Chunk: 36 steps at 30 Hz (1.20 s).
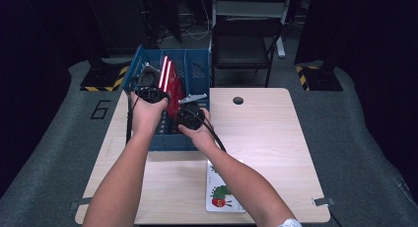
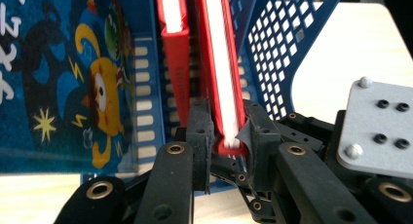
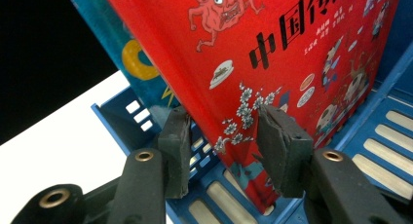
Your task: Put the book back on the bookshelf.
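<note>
Left hand-held gripper (image 2: 225, 136) clamps the upright red book's (image 2: 220, 63) edge at frame centre; right hand-held gripper (image 3: 221, 141) open alongside its cover.

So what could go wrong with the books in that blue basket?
The left gripper pinches only the bottom edge of one red book, so the book might slip or tip sideways. The right gripper has its jaws on either side of the book's corner, and one pad lies against the cover; it could scuff the cover or push the book askew. A second red book and a blue book stand close by in the basket, so they might get knocked over.
</note>
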Each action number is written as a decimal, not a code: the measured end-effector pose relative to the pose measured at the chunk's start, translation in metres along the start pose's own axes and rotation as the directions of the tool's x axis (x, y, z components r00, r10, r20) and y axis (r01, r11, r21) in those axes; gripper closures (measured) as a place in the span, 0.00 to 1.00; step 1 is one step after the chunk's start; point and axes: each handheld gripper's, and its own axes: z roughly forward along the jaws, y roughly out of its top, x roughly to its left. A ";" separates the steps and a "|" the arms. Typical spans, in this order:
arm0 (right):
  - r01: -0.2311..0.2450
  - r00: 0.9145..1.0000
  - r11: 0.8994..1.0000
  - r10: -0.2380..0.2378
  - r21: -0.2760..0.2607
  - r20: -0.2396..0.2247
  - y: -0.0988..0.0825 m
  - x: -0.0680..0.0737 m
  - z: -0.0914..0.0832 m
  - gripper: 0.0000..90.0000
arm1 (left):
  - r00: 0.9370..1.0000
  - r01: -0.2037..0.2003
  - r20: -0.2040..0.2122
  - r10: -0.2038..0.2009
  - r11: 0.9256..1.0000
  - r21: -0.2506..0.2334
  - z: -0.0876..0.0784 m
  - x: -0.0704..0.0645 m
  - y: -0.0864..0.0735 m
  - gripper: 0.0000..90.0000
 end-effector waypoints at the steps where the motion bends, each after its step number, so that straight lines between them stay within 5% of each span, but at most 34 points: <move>1: -0.012 1.000 1.000 0.012 -0.001 0.004 0.001 -0.001 0.000 0.65 | 1.000 -0.001 0.012 0.001 1.000 0.003 0.000 -0.001 0.000 0.85; 3: -0.027 0.999 0.999 0.028 -0.018 0.031 0.002 -0.004 -0.002 0.69 | 0.999 0.004 0.048 -0.005 1.000 0.012 -0.001 -0.003 0.000 0.86; 7: -0.059 0.997 0.998 0.060 -0.022 0.042 0.004 -0.017 -0.003 0.68 | 0.999 -0.006 0.043 0.006 1.000 -0.012 -0.005 -0.005 0.001 0.83; 14: -0.050 0.997 0.998 0.051 -0.023 0.054 0.002 -0.013 -0.001 0.69 | 0.999 -0.007 0.036 0.007 1.000 -0.009 -0.005 -0.002 0.000 0.83; 31: -0.078 0.996 0.997 0.078 -0.020 0.031 0.006 -0.019 0.001 0.75 | 0.999 -0.019 0.044 0.020 1.000 -0.014 -0.006 0.002 -0.004 0.85; 36: -0.138 0.990 0.990 0.138 -0.022 0.026 0.010 -0.027 0.004 0.76 | 0.999 -0.020 0.042 0.021 1.000 -0.023 -0.009 0.005 -0.004 0.85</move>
